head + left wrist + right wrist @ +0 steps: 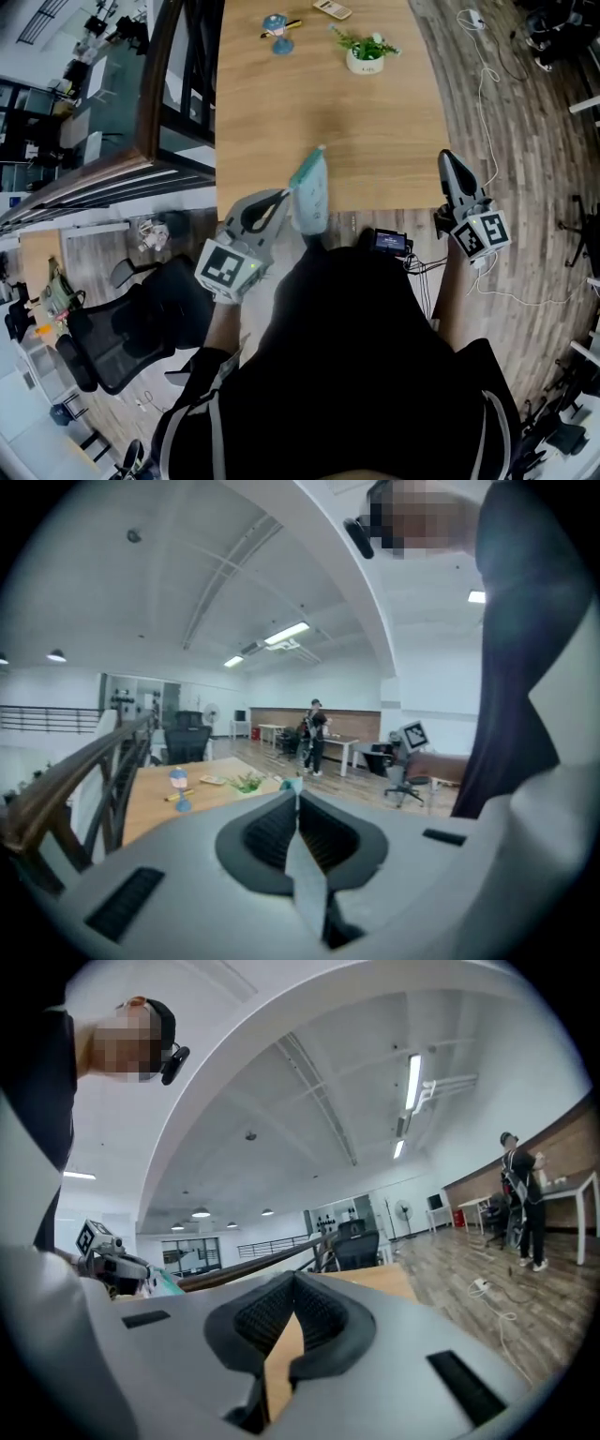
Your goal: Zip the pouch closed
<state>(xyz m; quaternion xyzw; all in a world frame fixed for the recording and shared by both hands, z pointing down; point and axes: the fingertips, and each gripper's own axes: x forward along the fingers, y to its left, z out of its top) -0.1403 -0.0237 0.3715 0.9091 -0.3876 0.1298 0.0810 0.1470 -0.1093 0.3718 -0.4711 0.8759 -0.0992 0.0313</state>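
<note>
One teal pouch (311, 192) hangs above the tabletop (309, 103) edge, pinched by the left hand-held gripper (281, 199). The right hand-held gripper (454, 167) is closed and empty. Soft, light fabric; its zipper pull, possibly uppermost, is the place to grip.

The left gripper (284, 197) points forward and slightly down, its 2 fingers closed on the pouch (312, 192), which sticks out beyond their tips. The right gripper (453, 161) points level, its fingers pressed together with nothing between them.
</note>
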